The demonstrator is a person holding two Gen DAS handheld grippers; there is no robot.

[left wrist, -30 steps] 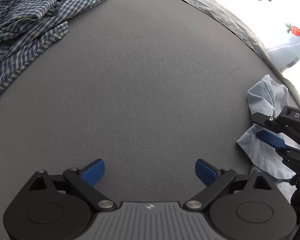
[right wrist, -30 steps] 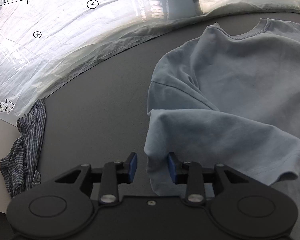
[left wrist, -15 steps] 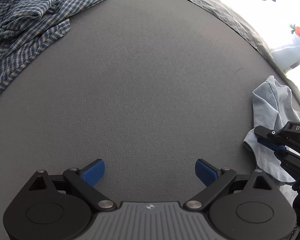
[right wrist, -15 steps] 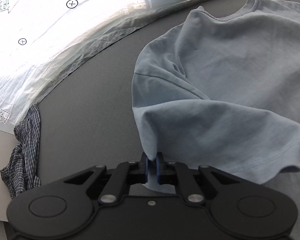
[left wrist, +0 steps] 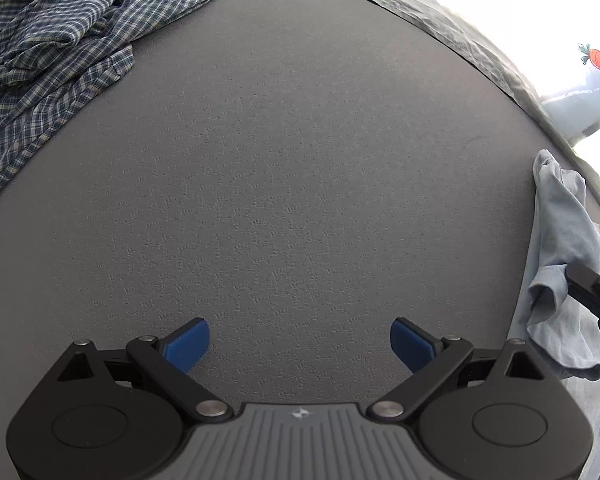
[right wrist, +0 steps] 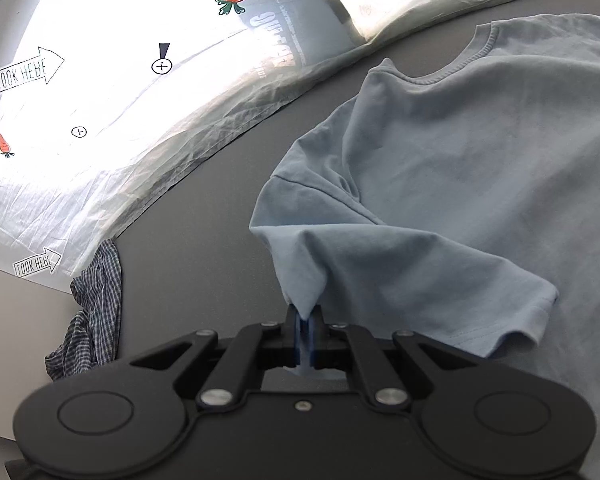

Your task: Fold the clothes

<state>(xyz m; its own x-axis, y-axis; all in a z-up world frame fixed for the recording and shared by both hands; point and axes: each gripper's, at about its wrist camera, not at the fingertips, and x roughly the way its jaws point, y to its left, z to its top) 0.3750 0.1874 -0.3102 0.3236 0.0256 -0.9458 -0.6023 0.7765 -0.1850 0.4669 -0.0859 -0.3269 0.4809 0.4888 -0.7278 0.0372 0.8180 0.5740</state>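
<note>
Grey textured counter [left wrist: 300, 160] with two garments, a printed white sheet [right wrist: 100, 100] along its far edge.

Crumpled plaid shirt [left wrist: 60, 52] lies at the counter's far left; left tool [left wrist: 300, 340] hovers released over bare grey, pads wide apart. At the counter's right, the right tool [right wrist: 306, 330] is clenched on the light-blue T-shirt [right wrist: 460, 160], pinching fabric by its sleeve and lifting it into a peak.

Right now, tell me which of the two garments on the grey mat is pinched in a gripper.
The plain light blue T-shirt: the right gripper is shut on its sleeve edge. The crumpled blue checked shirt lies untouched, far from the open left gripper.
</note>
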